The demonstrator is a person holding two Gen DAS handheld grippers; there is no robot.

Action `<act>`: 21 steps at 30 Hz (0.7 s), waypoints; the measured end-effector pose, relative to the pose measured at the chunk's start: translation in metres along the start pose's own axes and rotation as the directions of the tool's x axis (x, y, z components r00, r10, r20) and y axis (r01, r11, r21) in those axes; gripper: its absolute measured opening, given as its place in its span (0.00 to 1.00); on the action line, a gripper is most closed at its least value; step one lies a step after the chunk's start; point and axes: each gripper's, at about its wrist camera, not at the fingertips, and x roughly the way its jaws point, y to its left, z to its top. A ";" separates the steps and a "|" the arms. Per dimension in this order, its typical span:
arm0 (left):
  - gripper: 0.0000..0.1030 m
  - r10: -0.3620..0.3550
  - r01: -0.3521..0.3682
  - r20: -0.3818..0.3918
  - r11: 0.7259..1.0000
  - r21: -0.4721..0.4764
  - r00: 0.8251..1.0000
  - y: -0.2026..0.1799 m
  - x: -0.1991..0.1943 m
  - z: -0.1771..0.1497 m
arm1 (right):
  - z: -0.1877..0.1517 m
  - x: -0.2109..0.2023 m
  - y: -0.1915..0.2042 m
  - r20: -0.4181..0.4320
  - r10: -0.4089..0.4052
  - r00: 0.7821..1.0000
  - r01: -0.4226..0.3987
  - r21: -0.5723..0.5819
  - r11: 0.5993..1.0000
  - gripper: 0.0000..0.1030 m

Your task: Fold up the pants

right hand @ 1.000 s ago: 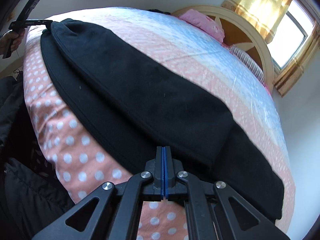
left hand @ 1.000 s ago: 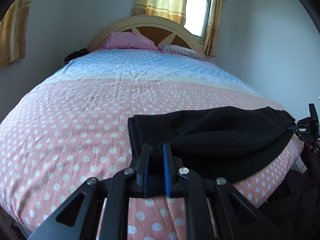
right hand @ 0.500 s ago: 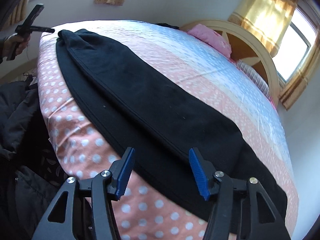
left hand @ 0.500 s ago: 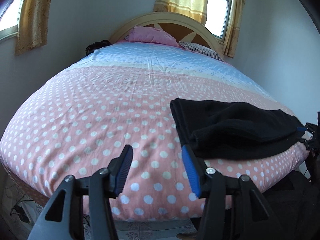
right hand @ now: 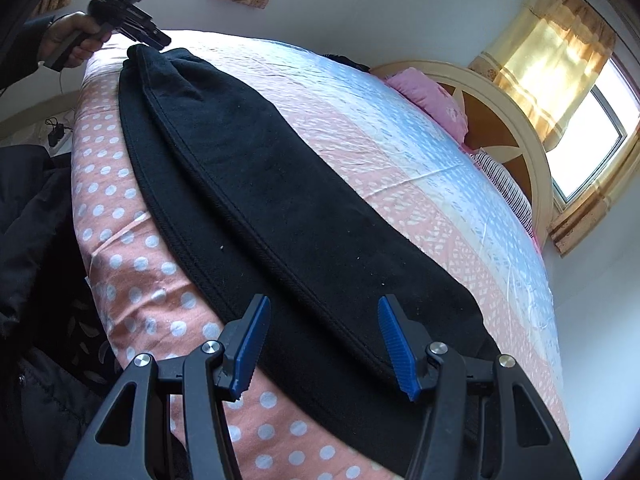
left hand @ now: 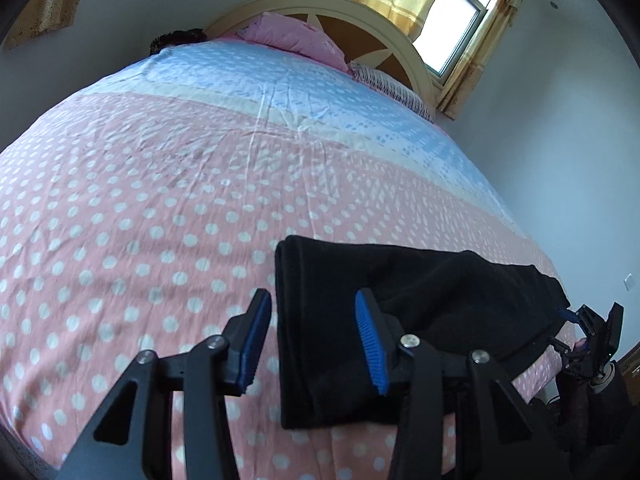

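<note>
Both grippers now released, left gripper (left hand: pixel 314 338) and right gripper (right hand: pixel 324 344) fingers spread, one black pants (right hand: pixel 240 184) on one bed (left hand: pixel 160 184)

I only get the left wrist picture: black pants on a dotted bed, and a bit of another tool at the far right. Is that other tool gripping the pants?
Observer: No. The right wrist view shows the right tool open, its blue fingers apart above one end of the pants.
Visitor: Who holds the tool I'm looking along?
Observer: A person's left hand, in a dark sleeve, grips the left tool by the pants' other end.
Visitor: Anything about the pants I'm missing?
Observer: A long stitched seam runs along them, near the bed edge.
</note>
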 end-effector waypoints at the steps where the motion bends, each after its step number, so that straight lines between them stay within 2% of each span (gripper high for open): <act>1: 0.44 0.005 -0.005 -0.015 1.000 -0.006 1.000 0.001 0.007 0.004 | 0.000 0.000 0.000 0.003 0.002 1.000 -0.002 0.004 1.000 0.56; 7: 0.44 0.020 -0.020 -0.073 1.000 0.000 0.997 -0.002 0.028 0.014 | -0.003 0.004 0.001 0.007 0.004 1.000 -0.004 0.011 1.000 0.56; 14: 0.44 0.085 -0.083 -0.073 0.996 0.018 0.994 -0.004 0.029 0.017 | -0.003 0.002 -0.001 0.019 0.019 1.000 -0.020 0.035 0.999 0.56; 18: 0.44 0.064 -0.062 -0.064 0.998 0.027 0.996 -0.007 0.029 0.020 | -0.003 0.003 0.004 0.021 0.019 1.000 -0.019 0.022 1.000 0.56; 21: 0.44 0.076 -0.074 -0.090 0.997 0.022 0.993 -0.008 0.037 0.019 | -0.003 0.004 0.007 0.021 0.024 0.999 -0.025 0.023 0.999 0.56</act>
